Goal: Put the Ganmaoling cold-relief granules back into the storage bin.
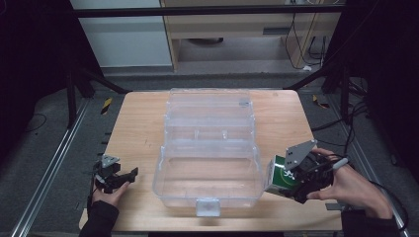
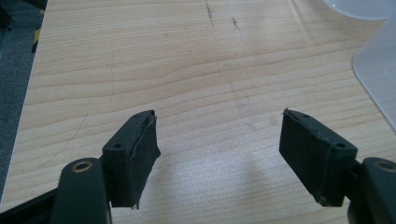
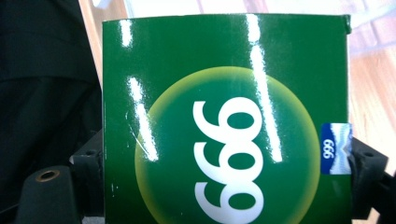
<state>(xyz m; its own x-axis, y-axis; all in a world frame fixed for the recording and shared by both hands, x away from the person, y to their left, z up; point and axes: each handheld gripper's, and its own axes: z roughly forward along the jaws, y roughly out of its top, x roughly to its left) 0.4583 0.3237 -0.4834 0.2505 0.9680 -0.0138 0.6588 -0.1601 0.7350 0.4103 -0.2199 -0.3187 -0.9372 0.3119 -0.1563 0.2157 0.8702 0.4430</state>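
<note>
From above, a wooden worktop (image 1: 138,128) carries an open clear plastic case (image 1: 208,148) at its centre. The left claw (image 1: 118,177) rests near the front left corner, spread wide and empty. The right claw (image 1: 296,180) grips a green box (image 1: 282,174) just beside the case's right wall.

Left gripper view: both jaws stand far apart over bare wood.

Right gripper view: the green box (image 3: 224,121), printed with white numerals, sits clamped between the jaws.
</note>
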